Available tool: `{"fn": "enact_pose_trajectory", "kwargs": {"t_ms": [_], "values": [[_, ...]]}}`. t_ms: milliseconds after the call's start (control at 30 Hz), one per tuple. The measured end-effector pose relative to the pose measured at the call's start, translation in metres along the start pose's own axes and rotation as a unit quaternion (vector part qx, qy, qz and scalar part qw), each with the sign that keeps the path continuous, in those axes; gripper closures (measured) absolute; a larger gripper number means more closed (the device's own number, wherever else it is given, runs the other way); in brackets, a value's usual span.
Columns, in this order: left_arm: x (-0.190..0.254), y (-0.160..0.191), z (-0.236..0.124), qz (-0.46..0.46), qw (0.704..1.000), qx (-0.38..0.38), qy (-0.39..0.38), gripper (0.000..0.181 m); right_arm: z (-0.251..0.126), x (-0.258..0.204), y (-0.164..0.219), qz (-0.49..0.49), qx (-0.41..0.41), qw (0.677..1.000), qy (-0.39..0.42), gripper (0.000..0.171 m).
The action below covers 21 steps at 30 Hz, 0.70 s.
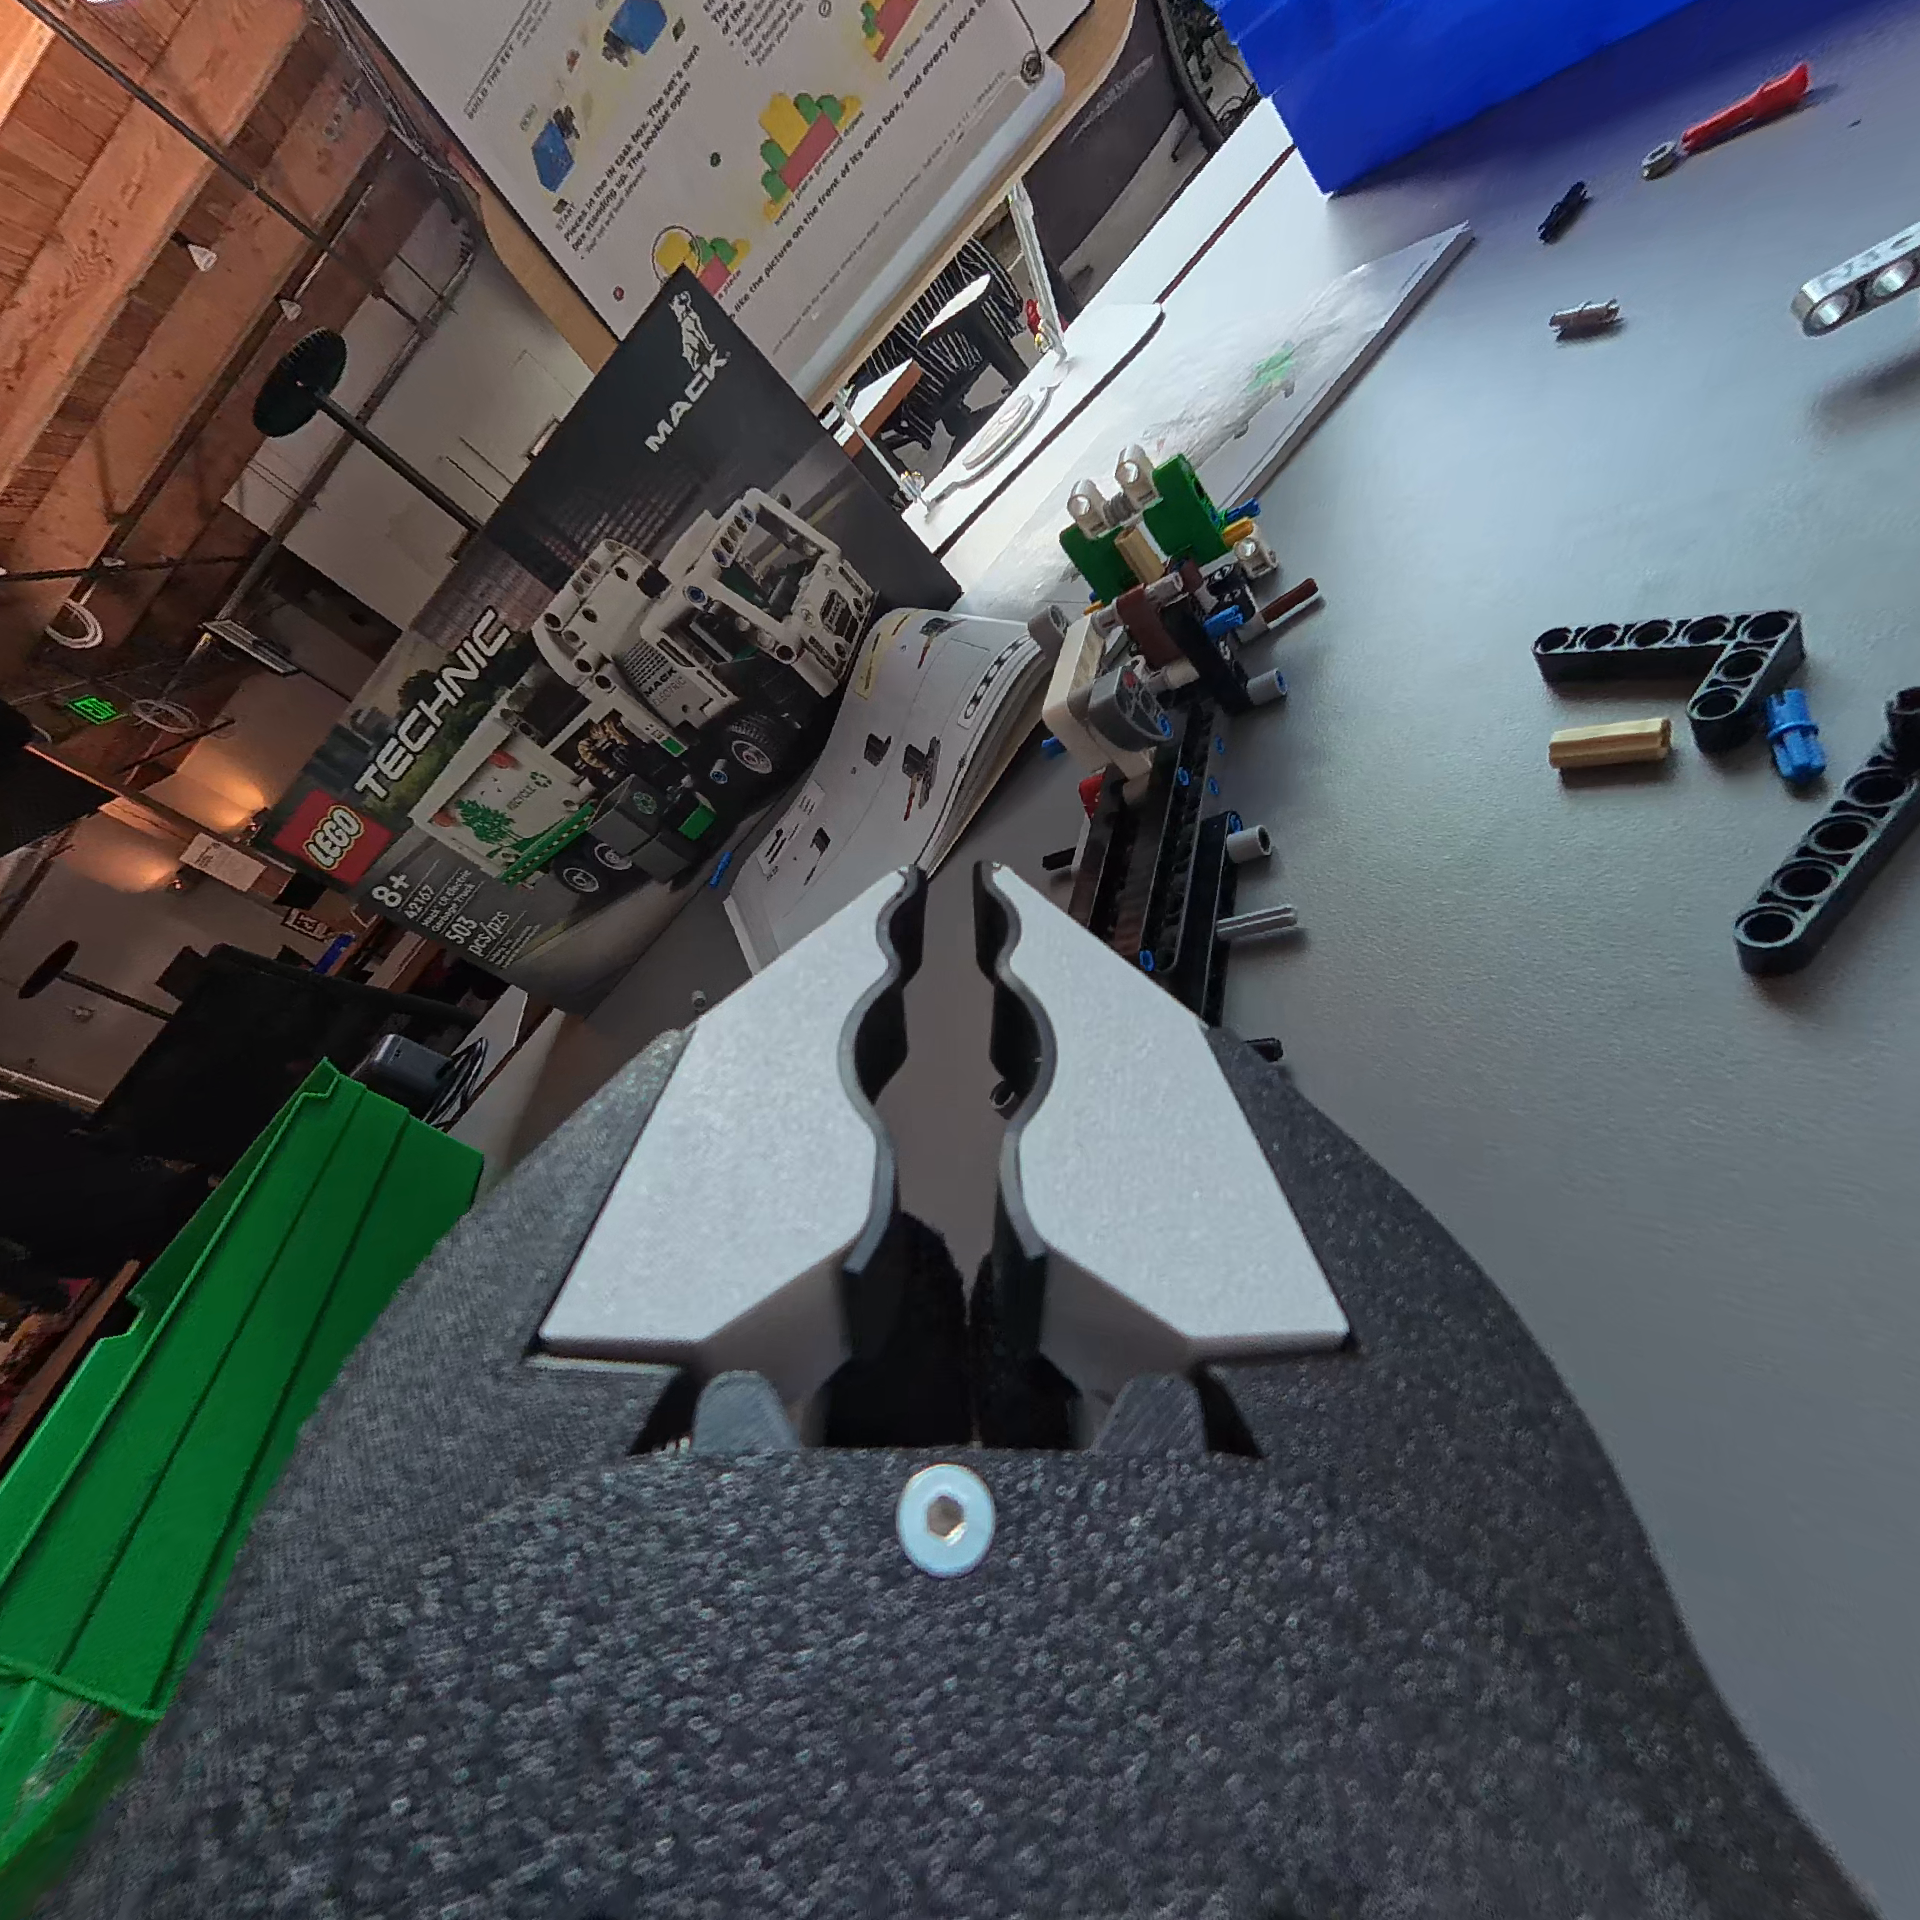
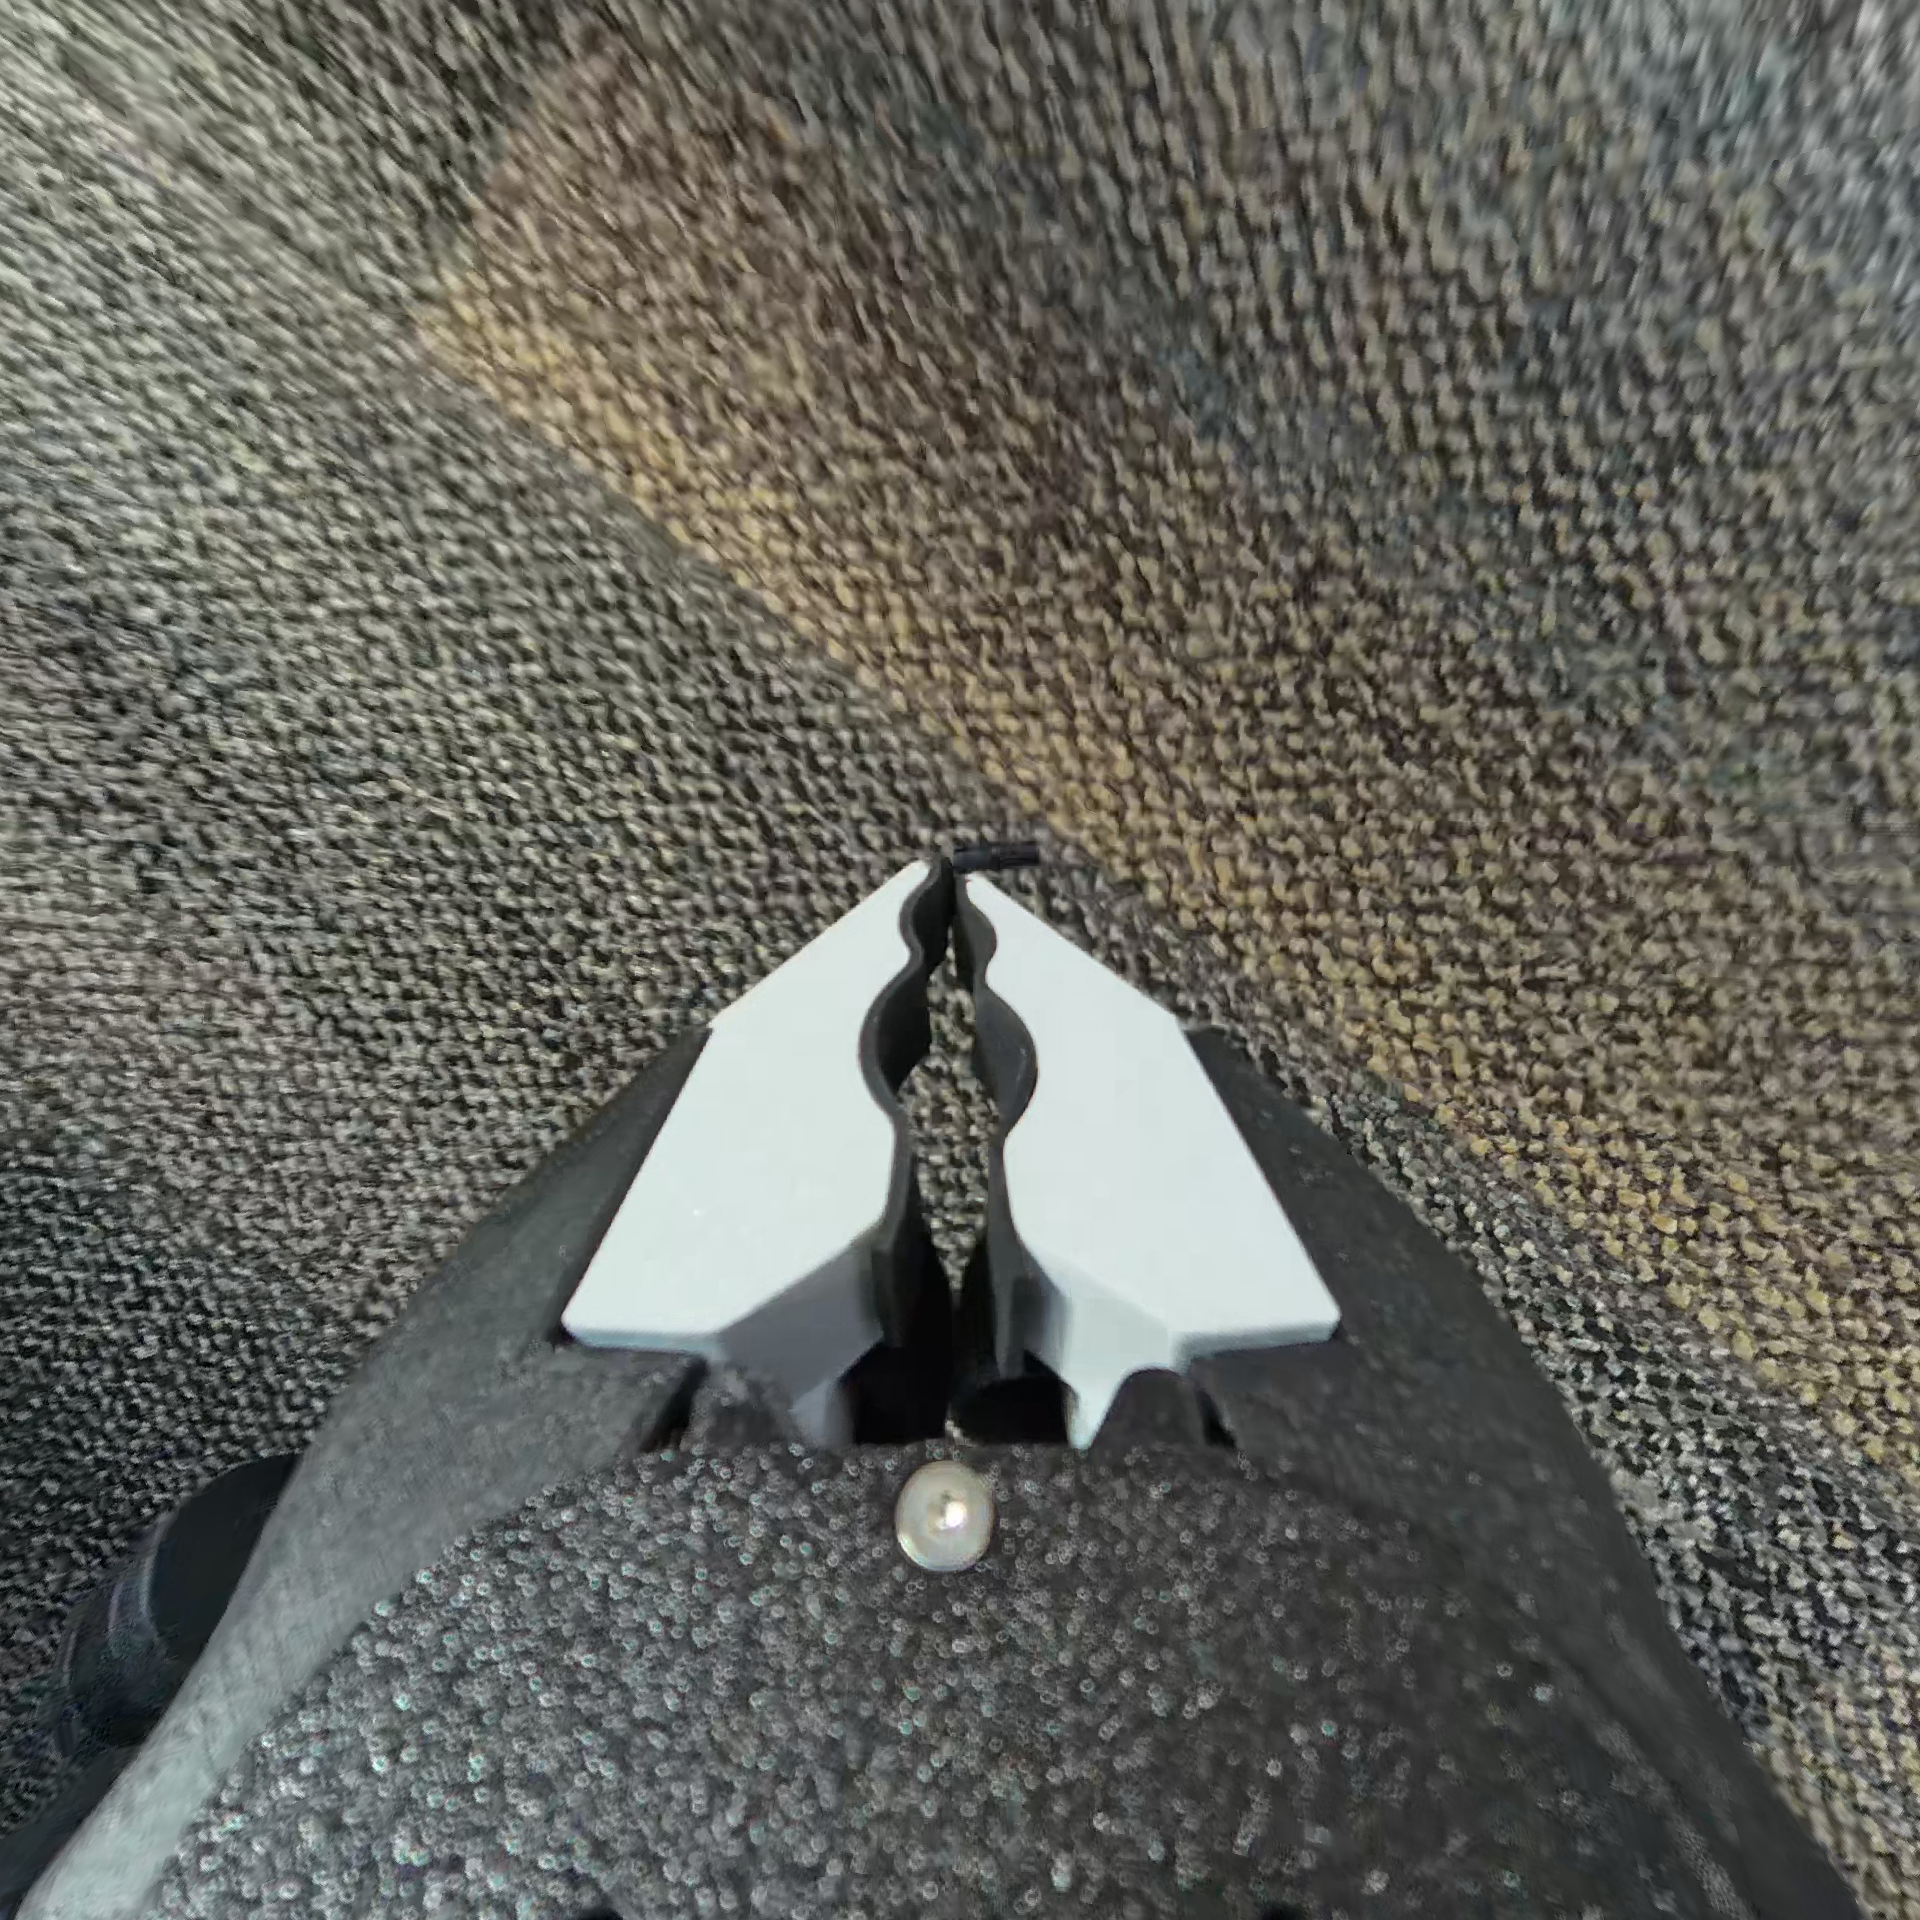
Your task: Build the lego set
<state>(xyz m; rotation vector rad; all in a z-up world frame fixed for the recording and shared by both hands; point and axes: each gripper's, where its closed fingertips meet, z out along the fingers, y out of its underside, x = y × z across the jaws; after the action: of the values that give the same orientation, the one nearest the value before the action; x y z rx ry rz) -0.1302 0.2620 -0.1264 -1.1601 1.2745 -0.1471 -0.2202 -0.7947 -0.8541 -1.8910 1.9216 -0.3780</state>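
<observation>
In the left wrist view my left gripper (image 1: 951, 873) hangs over the grey table, its fingertips a narrow gap apart with nothing between them. Just beyond it stands the partly built model (image 1: 1164, 644) of black, white and green pieces. Loose parts lie to the right: a black L-shaped beam (image 1: 1704, 655), a tan connector (image 1: 1608, 744), a blue pin (image 1: 1795, 732) and a long black beam (image 1: 1829, 862). In the right wrist view my right gripper (image 2: 961, 868) is shut on a small black pin (image 2: 1000, 852), held over speckled carpet (image 2: 1247, 468), away from the table.
The set's box (image 1: 582, 675) stands at the table's back with an open instruction booklet (image 1: 914, 748) in front. A green bin (image 1: 156, 1403) sits at the left, a blue bin (image 1: 1455, 73) at the far right. A red piece (image 1: 1745, 104) and a grey beam (image 1: 1870, 286) lie beyond. One gripper's finger ends stand about 130 centimetres off the other's. The left tips stand about 20 centimetres off the grey beam (image 1: 1870, 286).
</observation>
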Motion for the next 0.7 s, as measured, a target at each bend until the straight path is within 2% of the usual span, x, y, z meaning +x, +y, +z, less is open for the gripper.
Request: {"fn": "enact_pose_trajectory", "kwargs": {"t_ms": [167,267,367,500,600,700], "values": [[0.0,-0.005,-0.004,-0.001,1.0,0.019,0.001,0.175,-0.089,-0.071,-0.094,-0.124,0.122,0.984,-0.038,0.171],[0.0,-0.008,-0.007,-0.01,0.999,0.032,0.01,0.176,-0.111,-0.092,-0.108,-0.161,0.112,0.979,-0.05,0.171],[0.0,-0.011,-0.01,-0.02,0.999,0.048,0.017,0.176,-0.074,-0.086,-0.069,-0.093,0.007,0.992,-0.088,0.17],[0.002,-0.015,-0.013,-0.011,0.998,0.061,0.017,0.177,-0.005,-0.057,-0.036,-0.003,-0.046,0.997,-0.067,0.16],[0.006,-0.015,-0.013,0.009,0.998,0.06,0.017,0.178,0.033,-0.06,-0.002,-0.032,-0.108,0.991,-0.066,0.154],[0.008,-0.012,-0.01,0.015,0.999,0.048,0.018,0.178,0.049,-0.072,0.022,-0.071,-0.132,0.986,-0.071,0.154]]}}
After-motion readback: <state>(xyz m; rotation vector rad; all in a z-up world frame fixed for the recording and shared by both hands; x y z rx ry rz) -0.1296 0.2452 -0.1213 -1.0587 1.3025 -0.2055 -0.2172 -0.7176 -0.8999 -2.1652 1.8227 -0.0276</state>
